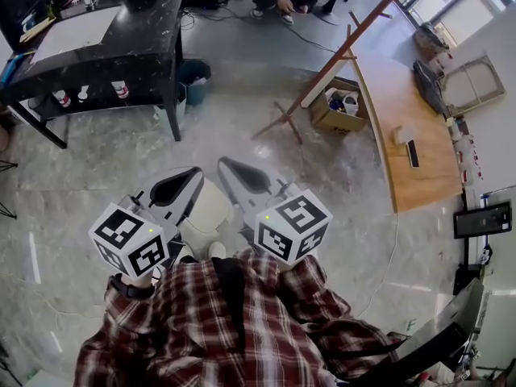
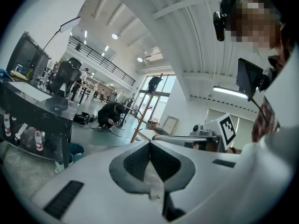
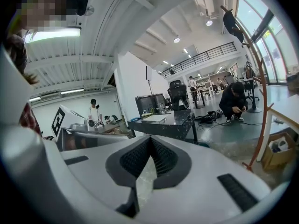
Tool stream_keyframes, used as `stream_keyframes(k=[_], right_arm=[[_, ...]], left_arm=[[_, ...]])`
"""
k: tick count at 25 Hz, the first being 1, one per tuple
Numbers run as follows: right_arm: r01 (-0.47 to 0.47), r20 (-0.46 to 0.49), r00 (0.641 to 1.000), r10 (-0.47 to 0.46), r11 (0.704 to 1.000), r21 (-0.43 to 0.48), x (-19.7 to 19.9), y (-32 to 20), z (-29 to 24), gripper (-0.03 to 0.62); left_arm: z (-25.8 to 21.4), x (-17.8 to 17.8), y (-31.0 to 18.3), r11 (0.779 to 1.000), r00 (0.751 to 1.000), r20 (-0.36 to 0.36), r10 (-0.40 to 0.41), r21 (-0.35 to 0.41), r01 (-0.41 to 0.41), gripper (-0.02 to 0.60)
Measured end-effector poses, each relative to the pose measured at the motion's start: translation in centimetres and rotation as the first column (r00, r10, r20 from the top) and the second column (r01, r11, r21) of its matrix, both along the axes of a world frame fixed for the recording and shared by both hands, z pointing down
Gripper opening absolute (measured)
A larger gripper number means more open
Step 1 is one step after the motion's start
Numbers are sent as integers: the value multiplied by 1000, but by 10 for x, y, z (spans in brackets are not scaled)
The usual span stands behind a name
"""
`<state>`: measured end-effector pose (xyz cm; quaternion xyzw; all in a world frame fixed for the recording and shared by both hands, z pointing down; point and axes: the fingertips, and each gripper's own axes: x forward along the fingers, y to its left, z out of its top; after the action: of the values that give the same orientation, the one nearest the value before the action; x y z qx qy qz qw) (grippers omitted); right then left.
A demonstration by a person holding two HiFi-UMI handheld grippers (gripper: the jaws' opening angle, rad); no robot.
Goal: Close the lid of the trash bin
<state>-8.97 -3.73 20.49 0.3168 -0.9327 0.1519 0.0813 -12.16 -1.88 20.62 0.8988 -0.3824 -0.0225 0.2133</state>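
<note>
Plaid sleeves [image 1: 242,329] sit closest, and just beyond them I hold both tools. My left gripper [image 2: 149,143] is clenched, jaws pressed together with nothing between them. My right gripper [image 3: 149,140] is clenched and empty the same way. The white trash bin [image 1: 211,208] sits just below and between the two, its top smooth and rounded; I cannot tell whether either touches it. Well ahead of the jaws stands a dark desk [image 1: 121,22].

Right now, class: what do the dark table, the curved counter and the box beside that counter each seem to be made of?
The dark table: probably polished stone or laminate; black, faintly veined, glossy.
The curved counter: likely wood, matte; pale brown with grain-like streaks.
The box: cardboard; dull tan, with open flaps.
</note>
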Motion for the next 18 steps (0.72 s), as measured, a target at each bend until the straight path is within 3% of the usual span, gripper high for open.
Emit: stream_keyframes(k=[18], right_arm=[[-27,-15,1000,26,999,-28,15,-3,14,12]], left_arm=[[8,16,-7,999,999,-13,31,-23,-32,12]])
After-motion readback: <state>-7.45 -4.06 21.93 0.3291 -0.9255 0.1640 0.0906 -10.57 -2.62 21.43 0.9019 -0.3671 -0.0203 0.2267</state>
